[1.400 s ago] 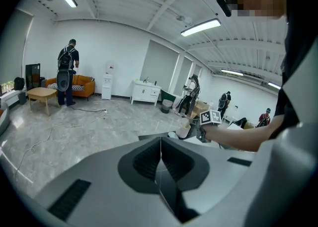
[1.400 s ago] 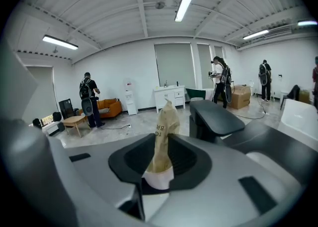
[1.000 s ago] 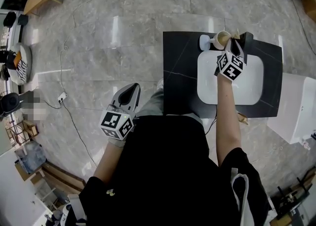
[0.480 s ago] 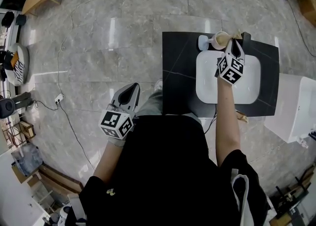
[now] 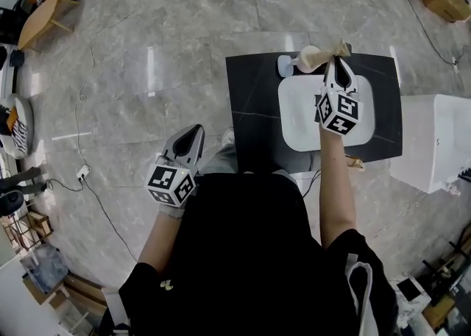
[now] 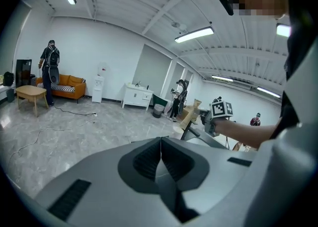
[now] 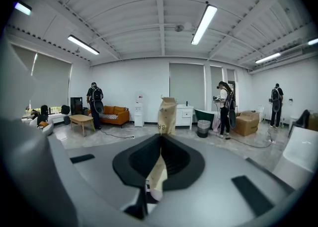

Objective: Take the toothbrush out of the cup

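My right hand-held gripper pinches the toothbrush upright to clear the cup; the left hand-held gripper hangs closed, empty.

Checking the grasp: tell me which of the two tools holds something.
The right tool, above the white sink, is shut on a tan paper-wrapped toothbrush; the left tool, low beside the person, is shut on nothing.

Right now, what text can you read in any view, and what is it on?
"BR": on the brown paper-wrapped toothbrush clamped in the right gripper; no more of that print shows.
Marker cubes: black-and-white squares only, no letters.
Nothing else is legible.
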Demonstrator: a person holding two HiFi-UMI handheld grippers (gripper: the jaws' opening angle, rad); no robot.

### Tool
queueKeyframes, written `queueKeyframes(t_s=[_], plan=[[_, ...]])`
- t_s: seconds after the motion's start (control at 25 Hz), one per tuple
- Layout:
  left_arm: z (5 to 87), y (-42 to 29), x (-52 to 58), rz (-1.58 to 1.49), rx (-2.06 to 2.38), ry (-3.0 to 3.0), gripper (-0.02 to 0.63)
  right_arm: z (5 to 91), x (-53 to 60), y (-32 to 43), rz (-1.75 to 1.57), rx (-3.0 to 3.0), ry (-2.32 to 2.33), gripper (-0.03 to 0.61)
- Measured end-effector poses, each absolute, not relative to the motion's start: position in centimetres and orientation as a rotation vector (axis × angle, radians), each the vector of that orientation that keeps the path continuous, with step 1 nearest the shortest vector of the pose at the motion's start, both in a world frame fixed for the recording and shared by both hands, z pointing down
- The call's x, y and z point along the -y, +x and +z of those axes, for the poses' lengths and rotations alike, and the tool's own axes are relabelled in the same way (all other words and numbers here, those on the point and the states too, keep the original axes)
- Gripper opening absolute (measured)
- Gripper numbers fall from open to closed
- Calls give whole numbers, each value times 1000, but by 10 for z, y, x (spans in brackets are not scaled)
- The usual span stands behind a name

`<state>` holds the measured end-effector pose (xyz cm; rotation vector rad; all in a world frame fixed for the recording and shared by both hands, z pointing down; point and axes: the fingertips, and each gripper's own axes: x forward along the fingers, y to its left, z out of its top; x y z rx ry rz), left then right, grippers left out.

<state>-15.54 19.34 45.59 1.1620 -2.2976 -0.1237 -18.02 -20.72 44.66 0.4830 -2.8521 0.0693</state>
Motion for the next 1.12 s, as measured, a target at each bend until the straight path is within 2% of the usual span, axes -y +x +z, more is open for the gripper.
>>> queueKeyframes(t_s=[0.56, 1.12], plan=[[459, -190, -151, -105, 2163, 1451, 23, 415, 138, -87, 87, 2846, 465, 34], [478, -161, -65, 35, 1772, 1876, 25, 428, 92, 21, 221, 2764, 825, 34]])
